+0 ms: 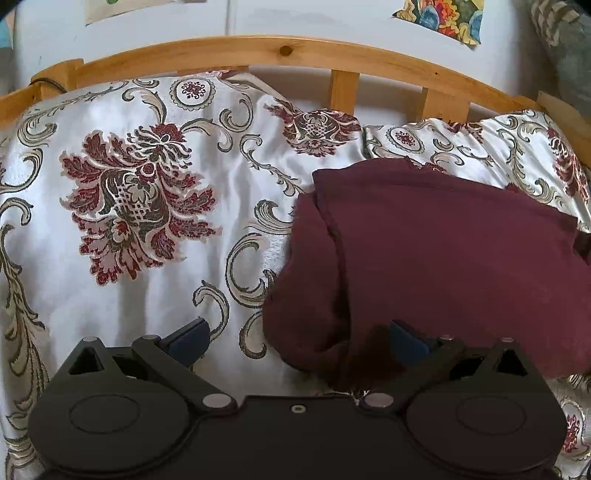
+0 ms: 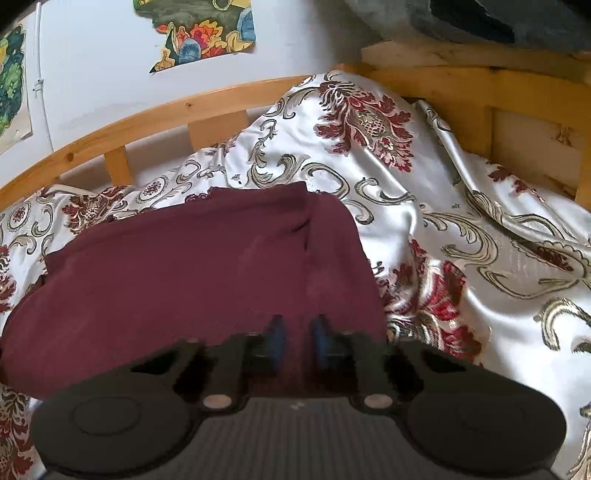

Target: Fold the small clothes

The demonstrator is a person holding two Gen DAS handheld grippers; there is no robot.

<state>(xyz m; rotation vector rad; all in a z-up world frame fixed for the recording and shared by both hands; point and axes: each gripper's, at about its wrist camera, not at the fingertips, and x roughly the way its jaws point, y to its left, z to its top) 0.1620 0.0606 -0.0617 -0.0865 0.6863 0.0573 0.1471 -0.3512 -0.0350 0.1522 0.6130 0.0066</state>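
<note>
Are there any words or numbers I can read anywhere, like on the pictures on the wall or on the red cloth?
None: no words or numbers can be read.
The wall pictures show only colourful shapes.
The dark red cloth is plain.
The bedspread has only flower patterns.
The grippers show no readable label.

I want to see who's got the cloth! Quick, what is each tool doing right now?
Left tool: open, nothing pinched, at the near edge of the maroon garment.
Right tool: closed on the maroon garment's near edge.
</note>
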